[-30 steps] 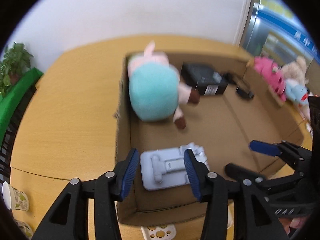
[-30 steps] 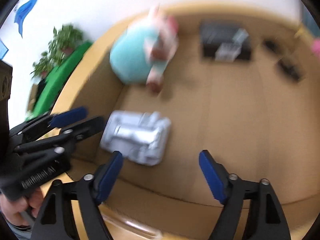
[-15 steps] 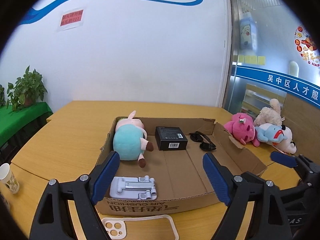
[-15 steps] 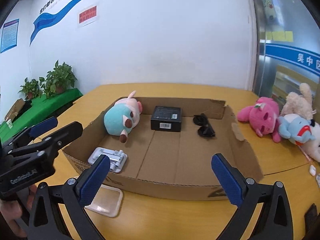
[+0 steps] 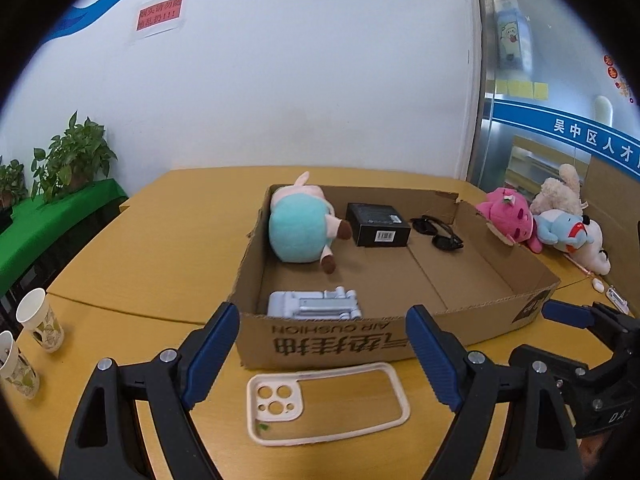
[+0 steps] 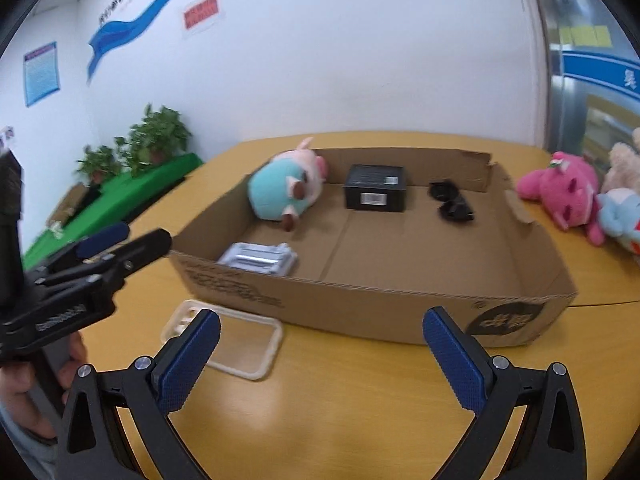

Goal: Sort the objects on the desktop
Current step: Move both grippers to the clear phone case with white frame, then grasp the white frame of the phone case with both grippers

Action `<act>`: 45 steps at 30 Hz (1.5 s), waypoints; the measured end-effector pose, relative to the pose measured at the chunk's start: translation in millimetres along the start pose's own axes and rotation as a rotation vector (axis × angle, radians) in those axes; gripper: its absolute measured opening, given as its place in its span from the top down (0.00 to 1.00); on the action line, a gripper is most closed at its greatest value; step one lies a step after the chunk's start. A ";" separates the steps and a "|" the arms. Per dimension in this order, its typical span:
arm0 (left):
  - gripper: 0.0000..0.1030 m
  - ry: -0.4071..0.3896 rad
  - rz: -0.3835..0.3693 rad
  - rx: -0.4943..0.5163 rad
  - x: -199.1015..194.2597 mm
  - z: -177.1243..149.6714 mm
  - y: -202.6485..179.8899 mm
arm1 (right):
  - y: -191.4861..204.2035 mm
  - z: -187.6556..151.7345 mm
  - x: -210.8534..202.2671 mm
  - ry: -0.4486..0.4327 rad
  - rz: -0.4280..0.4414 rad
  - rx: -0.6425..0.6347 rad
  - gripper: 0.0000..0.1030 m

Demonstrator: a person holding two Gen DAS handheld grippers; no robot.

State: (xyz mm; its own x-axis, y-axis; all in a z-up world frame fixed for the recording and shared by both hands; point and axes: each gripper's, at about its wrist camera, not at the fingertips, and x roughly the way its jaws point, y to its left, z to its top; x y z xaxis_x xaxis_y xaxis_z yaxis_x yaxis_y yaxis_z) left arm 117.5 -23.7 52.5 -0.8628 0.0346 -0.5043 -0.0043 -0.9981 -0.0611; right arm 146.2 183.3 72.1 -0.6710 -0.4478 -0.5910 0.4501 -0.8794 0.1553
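Both hand-held grippers hang spread and empty over the bench (image 5: pixel 120 264) — the left hand-held gripper (image 5: pixel 322 356) frames the phone case (image 5: pixel 326 406), which lies just outside the cardboard box (image 5: pixel 332 344), likely the next item; the right hand-held gripper (image 6: pixel 320 356) waits alongside.

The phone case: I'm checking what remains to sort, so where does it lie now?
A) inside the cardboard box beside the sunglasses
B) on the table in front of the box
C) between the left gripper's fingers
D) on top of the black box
B: the phone case lies flat on the table, outside the front wall of the cardboard box, and neither gripper touches it.
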 end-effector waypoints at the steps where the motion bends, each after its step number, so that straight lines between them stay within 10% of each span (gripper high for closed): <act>1: 0.17 0.015 0.005 -0.001 0.9 -4.4 6.5 | 4.6 -3.1 2.2 0.007 0.023 -0.016 0.00; 15: 0.19 0.338 -0.118 -0.103 79.2 -48.6 64.1 | 39.6 -22.1 87.5 0.243 0.022 -0.074 0.05; 19: 0.32 0.410 -0.100 -0.105 94.5 -59.2 65.2 | 32.4 -24.0 109.8 0.290 -0.001 -0.053 0.26; 34: 0.84 0.432 -0.071 -0.071 91.9 -62.0 55.9 | 32.5 -39.1 122.2 0.339 0.034 -0.064 0.92; 45: 0.91 0.469 -0.249 0.022 75.6 -76.8 -36.9 | -39.8 -79.4 45.3 0.331 -0.045 0.027 0.93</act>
State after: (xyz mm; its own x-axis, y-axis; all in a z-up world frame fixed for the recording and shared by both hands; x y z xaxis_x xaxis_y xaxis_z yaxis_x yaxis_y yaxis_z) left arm 91.3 19.6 -49.5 -0.5154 0.2847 -0.8082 -0.1951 -0.9574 -0.2129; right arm 144.7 210.9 -23.7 -0.4602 -0.3352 -0.8221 0.4054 -0.9031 0.1413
